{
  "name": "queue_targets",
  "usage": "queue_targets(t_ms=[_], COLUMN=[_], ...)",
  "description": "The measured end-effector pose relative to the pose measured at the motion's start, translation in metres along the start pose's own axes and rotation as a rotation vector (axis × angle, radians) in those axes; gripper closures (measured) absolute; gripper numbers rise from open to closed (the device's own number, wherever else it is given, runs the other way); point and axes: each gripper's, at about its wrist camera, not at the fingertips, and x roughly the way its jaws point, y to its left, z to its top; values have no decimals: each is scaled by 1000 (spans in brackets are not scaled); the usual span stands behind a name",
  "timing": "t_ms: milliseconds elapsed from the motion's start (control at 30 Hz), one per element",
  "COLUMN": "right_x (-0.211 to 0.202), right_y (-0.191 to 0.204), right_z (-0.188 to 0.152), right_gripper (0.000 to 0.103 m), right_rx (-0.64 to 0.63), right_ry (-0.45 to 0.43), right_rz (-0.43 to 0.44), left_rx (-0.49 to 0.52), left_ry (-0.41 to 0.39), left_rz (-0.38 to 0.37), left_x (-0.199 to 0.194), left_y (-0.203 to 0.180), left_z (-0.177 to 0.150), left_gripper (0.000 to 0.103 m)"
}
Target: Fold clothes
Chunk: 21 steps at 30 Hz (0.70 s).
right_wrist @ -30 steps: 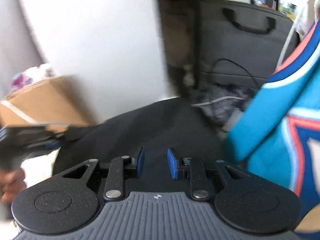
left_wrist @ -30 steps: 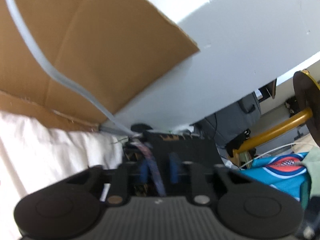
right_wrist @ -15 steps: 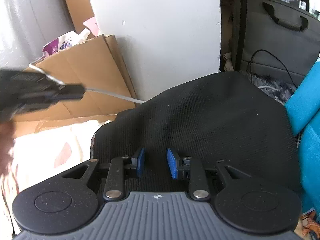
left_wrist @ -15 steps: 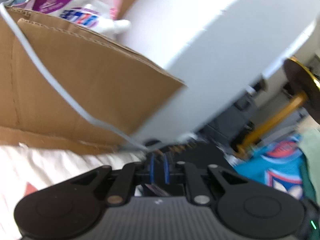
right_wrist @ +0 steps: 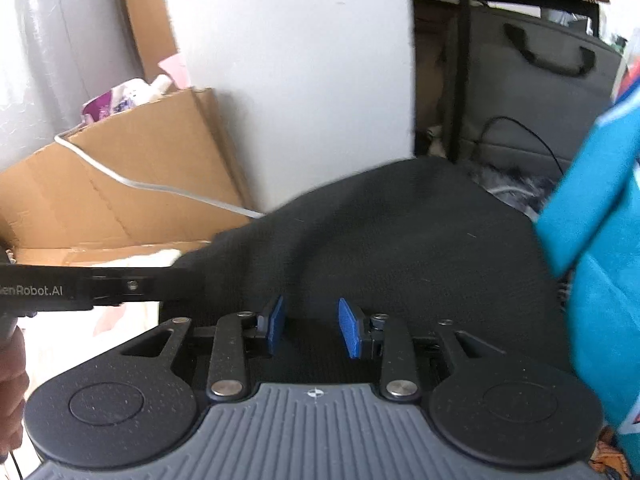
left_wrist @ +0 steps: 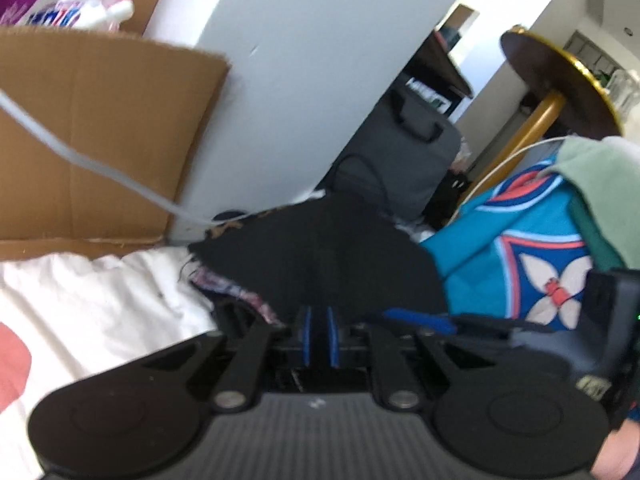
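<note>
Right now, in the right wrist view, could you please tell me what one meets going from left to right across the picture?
Left gripper → cardboard box → white wall → black garment → grey bag → teal garment.

Ahead of the right tongs [right_wrist: 311,330], whose blue pads stand apart, the black knit garment [right_wrist: 400,248] lies low and gives open room above it. On their right a hanging teal patterned cloth [right_wrist: 600,280] closes that side; on their left the left tongs [left_wrist: 319,336] reach in across the garment's edge. Behind, a brown cardboard box [left_wrist: 100,140] with a white cable [left_wrist: 80,156] strung across it, and a white wall [right_wrist: 300,80], block the far side. White bedding [left_wrist: 100,300] lies bare to the left.
</note>
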Motion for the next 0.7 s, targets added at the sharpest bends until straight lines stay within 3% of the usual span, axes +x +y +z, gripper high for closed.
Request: queue_targets(t_ms=[100,200,433,533,600,700], right_x=[3,7,10,0,-10,-29], right_y=[-22,-46,-104,-107,-105,-96], right_z=[-6,-11,-32,-38,-38,-41], right_gripper=[66,66,66,65,65,65], right_rx=[-74,-91,79,100,116,114], right_ry=[16,37,76,70,59,23], right_rz=[-46,-96,-218,-244,-252,-224], left_rx=[17,67,190,227,195,179], left_ry=[23,37,27,1,-23,-44], left_rz=[10,22,80,135,157,119], left_x=[5,11,27,21,10,-9], left_y=[9,12,17,18,21,17], left_z=[-5,-9,-16,-11,-4,-2], left_gripper=[101,101,100,100,100,100])
